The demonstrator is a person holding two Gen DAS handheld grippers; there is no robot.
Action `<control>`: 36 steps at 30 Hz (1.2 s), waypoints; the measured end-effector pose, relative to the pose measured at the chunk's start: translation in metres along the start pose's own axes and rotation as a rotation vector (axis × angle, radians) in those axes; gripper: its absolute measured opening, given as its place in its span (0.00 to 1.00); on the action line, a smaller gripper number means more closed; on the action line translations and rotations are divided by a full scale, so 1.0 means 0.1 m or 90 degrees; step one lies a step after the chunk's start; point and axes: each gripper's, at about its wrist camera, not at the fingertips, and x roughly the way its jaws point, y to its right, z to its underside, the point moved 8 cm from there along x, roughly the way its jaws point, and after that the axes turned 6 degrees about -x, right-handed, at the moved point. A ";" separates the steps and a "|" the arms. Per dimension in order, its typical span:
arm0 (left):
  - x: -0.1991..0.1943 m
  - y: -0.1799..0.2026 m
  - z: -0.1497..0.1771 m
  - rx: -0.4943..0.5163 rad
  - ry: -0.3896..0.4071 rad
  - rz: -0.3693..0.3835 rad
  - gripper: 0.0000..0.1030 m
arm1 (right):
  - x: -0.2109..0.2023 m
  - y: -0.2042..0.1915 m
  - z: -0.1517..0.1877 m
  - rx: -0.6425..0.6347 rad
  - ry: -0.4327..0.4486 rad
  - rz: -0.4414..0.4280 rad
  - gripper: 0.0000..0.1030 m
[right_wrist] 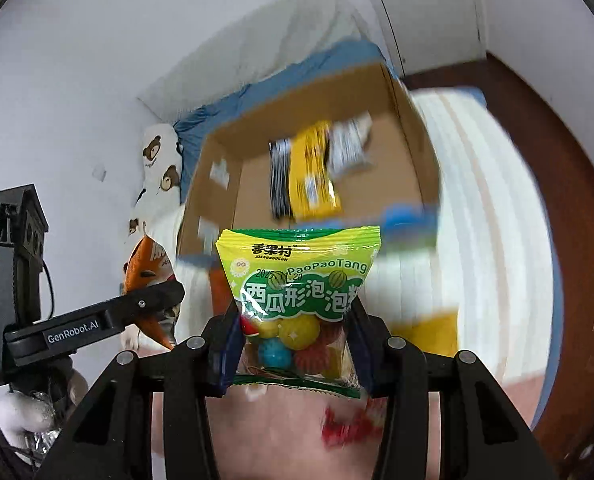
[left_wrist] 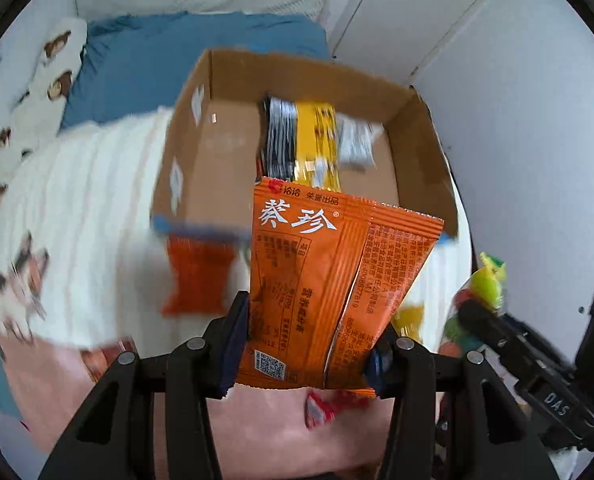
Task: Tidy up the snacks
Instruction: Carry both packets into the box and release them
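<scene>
Packets look light, crinkly: left gripper [left_wrist: 307, 354] pinches orange packet [left_wrist: 329, 280] low; right gripper [right_wrist: 295, 350] clamps gum bag [right_wrist: 299, 292].

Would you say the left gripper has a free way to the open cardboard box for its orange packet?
Probably yes. The left gripper is shut on the orange packet, and the cardboard box lies open-topped just ahead, nothing between them. The snack packets inside leave bare floor.

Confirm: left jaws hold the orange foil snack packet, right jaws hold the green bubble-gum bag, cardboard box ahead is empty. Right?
Not quite. The brown cardboard box isn't empty: the left wrist view shows a yellow packet and black-and-white ones inside. The orange foil snack packet and green bubble-gum bag are held as stated.
</scene>
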 end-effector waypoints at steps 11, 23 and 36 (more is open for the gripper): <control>0.92 -0.18 -0.99 -0.028 -0.069 -0.093 0.45 | 0.90 0.36 -1.02 -0.026 -0.091 0.087 0.47; 1.71 -0.54 -1.06 -0.039 -0.150 -0.156 0.46 | 1.61 0.64 -0.92 -0.049 -0.179 0.138 0.47; 1.81 -0.56 -0.91 -0.025 -0.154 -0.131 0.88 | 1.83 0.59 -0.86 -0.083 -0.239 0.156 0.94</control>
